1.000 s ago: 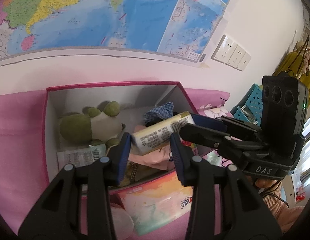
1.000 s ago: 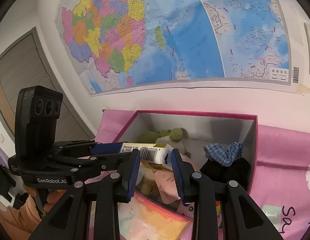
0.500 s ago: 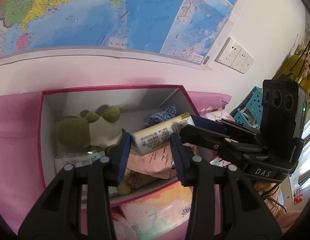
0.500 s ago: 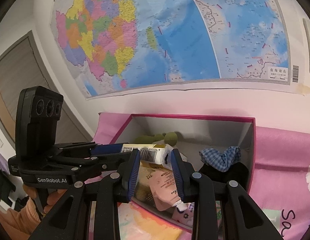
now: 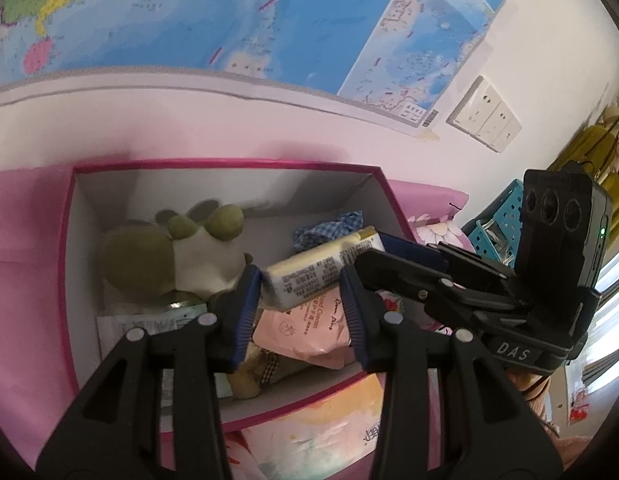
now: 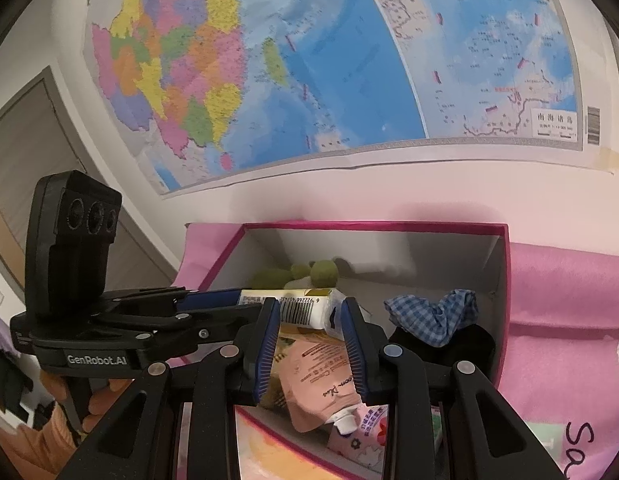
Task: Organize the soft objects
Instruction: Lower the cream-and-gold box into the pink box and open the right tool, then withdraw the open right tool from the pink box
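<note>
**Q:** What is held, and where is it held?

**A:** A cream-yellow tube [image 5: 323, 270] is shown gripped at both ends above the open pink-rimmed box [image 5: 229, 166]. Its crimped end is clamped between the narrowly parted fingers of the left gripper [image 5: 299, 304]; its other end, with a printed barcode, is clamped by the right gripper [image 6: 309, 320], whose fingers are likewise set close together. Small dark print is seen on the pale, slightly glossy body, which lies nearly level between the two tools.

**Q:** What is seen beneath the tube?

**A:** A peach-pink tube [image 6: 315, 380] with a white cap is seen lying in the box, directly under the held one. A green-and-white plush toy [image 5: 177, 256] is placed toward the rear left corner, and a blue checked cloth [image 6: 433, 316] rests on something black at the right side. A wall map [image 6: 309, 60] is hung above the box.
</note>
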The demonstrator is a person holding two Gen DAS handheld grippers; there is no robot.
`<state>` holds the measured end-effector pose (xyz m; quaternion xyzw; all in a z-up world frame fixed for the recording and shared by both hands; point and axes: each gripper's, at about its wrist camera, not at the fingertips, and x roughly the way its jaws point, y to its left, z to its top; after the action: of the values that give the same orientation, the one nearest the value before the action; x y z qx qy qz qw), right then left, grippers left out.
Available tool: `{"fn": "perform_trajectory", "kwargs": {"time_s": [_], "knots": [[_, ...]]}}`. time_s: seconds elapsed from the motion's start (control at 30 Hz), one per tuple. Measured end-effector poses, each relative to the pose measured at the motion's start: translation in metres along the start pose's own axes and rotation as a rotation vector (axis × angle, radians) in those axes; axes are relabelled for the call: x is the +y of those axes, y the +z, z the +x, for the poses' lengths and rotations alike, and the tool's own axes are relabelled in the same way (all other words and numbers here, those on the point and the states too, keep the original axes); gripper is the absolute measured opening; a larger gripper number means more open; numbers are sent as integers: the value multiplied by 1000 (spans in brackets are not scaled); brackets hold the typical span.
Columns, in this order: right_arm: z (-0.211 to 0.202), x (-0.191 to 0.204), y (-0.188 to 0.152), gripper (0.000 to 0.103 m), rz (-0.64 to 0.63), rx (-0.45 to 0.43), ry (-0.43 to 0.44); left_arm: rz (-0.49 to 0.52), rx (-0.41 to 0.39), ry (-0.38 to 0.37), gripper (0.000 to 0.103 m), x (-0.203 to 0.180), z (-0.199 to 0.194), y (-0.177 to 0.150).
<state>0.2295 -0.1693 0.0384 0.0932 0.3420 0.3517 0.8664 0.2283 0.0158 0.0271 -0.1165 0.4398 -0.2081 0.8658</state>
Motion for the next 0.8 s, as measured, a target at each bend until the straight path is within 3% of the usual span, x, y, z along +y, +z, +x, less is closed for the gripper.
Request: {"fn": "perform_trajectory", "kwargs": {"time_s": [0.23, 0.33, 0.43, 0.47, 0.57, 0.67, 0.73, 0.8], "knots": [[3, -17, -2, 35, 66, -7, -25, -40, -34, 23, 54, 9, -8, 1], [0, -17, -4, 35, 58, -2, -33, -20, -73, 46, 64, 6, -17, -4], [-3, -11, -9, 36, 23, 5, -48, 23, -117, 70, 66, -1, -29, -12], [-5, -8, -11, 37, 6, 6, -54, 34, -136, 78, 73, -3, -35, -16], [-14, 5, -19, 45, -52, -6, -74, 68, -197, 115, 89, -9, -53, -32], [-30, 24, -35, 68, -129, -40, -107, 80, -247, 170, 101, -14, -71, -54], [-40, 35, -47, 90, -176, -64, -138, 62, -286, 211, 103, -13, -85, -72], [-50, 44, -60, 93, -200, -84, -155, 38, -298, 233, 103, -11, -91, -86]]}}
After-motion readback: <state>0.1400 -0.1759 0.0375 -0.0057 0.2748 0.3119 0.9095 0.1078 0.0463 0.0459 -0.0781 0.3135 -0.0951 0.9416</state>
